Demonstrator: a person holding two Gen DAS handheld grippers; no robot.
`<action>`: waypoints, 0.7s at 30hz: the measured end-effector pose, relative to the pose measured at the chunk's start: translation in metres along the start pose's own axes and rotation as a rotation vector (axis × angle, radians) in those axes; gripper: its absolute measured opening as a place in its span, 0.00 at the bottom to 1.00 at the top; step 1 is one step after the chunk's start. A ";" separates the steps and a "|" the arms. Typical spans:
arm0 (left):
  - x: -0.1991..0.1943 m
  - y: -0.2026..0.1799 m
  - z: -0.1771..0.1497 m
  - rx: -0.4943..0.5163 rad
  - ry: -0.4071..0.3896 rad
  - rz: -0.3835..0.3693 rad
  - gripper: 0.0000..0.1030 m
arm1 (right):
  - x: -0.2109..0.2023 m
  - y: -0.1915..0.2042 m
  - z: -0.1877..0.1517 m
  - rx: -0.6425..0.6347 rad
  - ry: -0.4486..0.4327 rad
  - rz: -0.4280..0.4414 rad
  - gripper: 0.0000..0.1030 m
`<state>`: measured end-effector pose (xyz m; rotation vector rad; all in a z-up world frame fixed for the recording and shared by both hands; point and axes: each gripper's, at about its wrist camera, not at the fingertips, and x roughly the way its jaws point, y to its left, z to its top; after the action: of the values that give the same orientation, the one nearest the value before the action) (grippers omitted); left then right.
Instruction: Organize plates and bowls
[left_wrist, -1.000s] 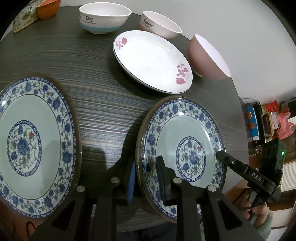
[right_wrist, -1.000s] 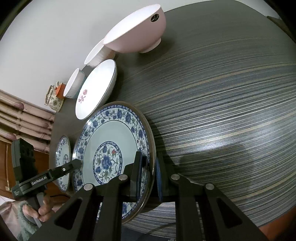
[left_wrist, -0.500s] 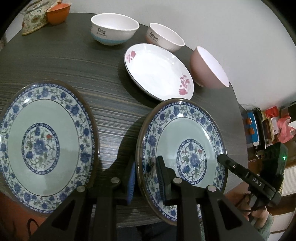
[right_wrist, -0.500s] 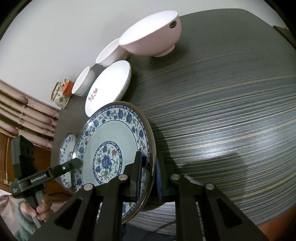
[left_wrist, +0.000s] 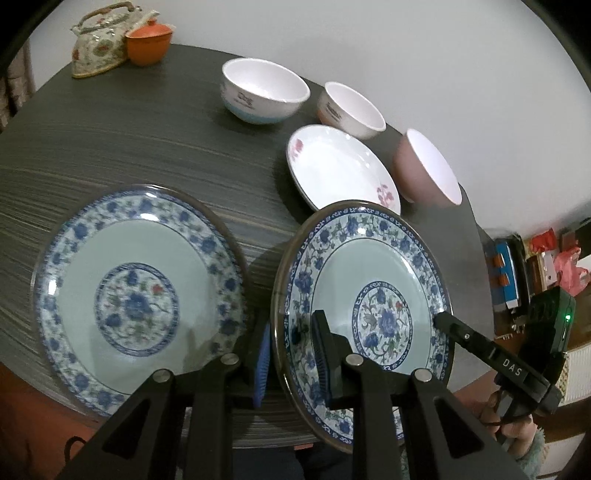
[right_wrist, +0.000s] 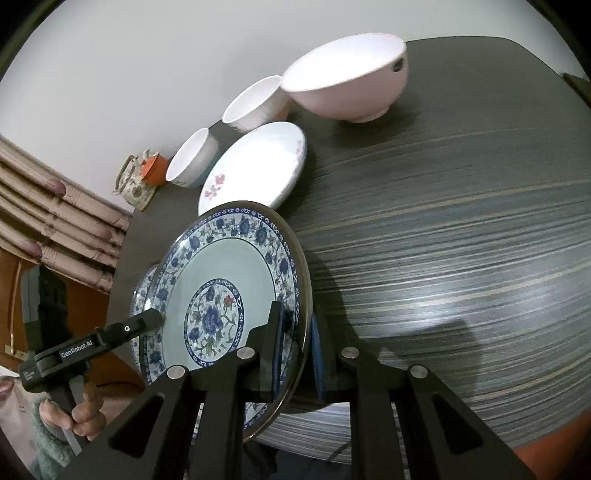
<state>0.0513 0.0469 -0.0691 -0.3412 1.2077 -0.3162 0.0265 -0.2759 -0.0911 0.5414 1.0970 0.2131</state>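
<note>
Left wrist view, read from the left: a blue-and-white floral plate (left_wrist: 136, 299) lies flat near the table's (left_wrist: 110, 155) near edge, with a teapot (left_wrist: 98, 40) and an orange lidded cup (left_wrist: 147, 42) far behind it by the wall. Just to its right, a second blue-and-white plate (left_wrist: 369, 310) is held clear of the tabletop and tilted. The left gripper (left_wrist: 291, 354) pinches its left rim, one pad on the face and one beneath, and the right gripper (right_wrist: 295, 350) nips the opposite rim, its jaws pressed nearly together on the thin edge.

Beyond the held plate sit a blue-banded bowl (left_wrist: 264, 94), a smaller white bowl (left_wrist: 351, 109), a white plate with pink flowers (left_wrist: 343, 170) and a pink bowl (left_wrist: 428, 173).

The held plate looks like glazed ceramic: stiff, fairly heavy, slick and easily chipped. The rim is the only place thin enough for the pads, and two opposite grips should stop it swinging or sliding out. I judge its likely place is on top of its matching twin.

The way left to that twin is open. The near table edge lies just under both plates, so a slip there would probably send the plate to the floor. In the right wrist view, the right half of the table is bare.
</note>
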 end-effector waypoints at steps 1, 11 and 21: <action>-0.004 0.004 0.001 -0.006 -0.007 0.004 0.21 | 0.001 0.004 0.001 -0.008 0.001 0.001 0.14; -0.047 0.044 0.009 -0.064 -0.096 0.032 0.21 | 0.013 0.049 0.009 -0.077 0.002 0.024 0.14; -0.069 0.096 0.010 -0.149 -0.149 0.091 0.21 | 0.040 0.112 0.014 -0.152 0.024 0.057 0.14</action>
<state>0.0437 0.1635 -0.0476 -0.4302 1.0991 -0.1193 0.0682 -0.1687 -0.0598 0.4357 1.0798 0.3509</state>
